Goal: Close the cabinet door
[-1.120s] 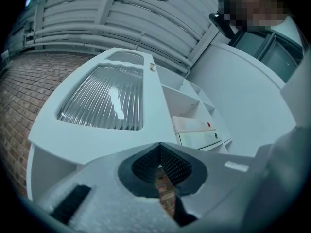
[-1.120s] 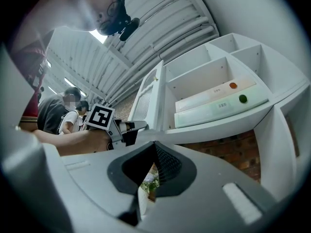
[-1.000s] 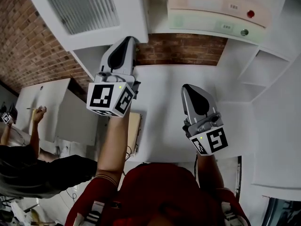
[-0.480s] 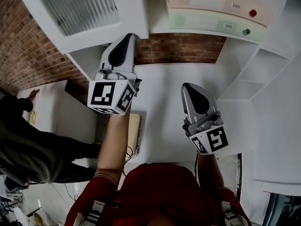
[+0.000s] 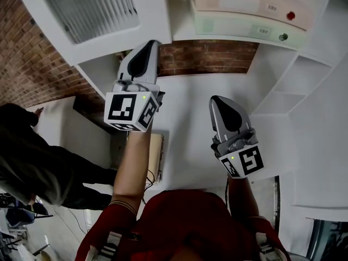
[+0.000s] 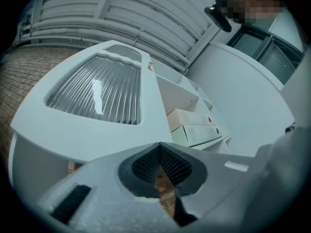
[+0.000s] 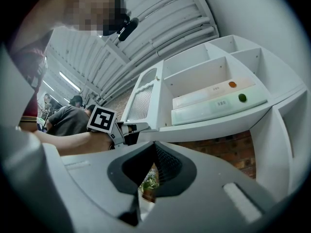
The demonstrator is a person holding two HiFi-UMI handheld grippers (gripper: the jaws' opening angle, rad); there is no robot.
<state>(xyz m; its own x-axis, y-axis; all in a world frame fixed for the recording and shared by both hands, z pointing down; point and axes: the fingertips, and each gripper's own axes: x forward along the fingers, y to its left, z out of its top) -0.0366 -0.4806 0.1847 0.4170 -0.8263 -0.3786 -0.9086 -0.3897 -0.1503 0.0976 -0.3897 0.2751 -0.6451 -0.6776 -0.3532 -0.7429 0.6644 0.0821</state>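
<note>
The white cabinet door (image 5: 92, 15) with a ribbed glass pane stands swung open at the upper left, and the left gripper view shows it (image 6: 97, 101) close ahead. My left gripper (image 5: 149, 43) is shut and empty, its tip just below the door's lower right corner; I cannot tell if it touches. My right gripper (image 5: 217, 99) hangs lower and to the right over the white counter (image 5: 190, 129), jaws together with nothing in them. The right gripper view shows the open door (image 7: 141, 101) edge-on beside the shelves.
A pink box (image 5: 250, 4) lies on a pale green box (image 5: 239, 26) on the cabinet shelf. Open white compartments (image 5: 296, 80) are at the right and a brick wall (image 5: 212, 56) is behind. A person in dark clothes (image 5: 32, 156) stands at the left.
The person at the left has come nearer and now covers the white table there. Both grippers have stayed nearly where they were.
</note>
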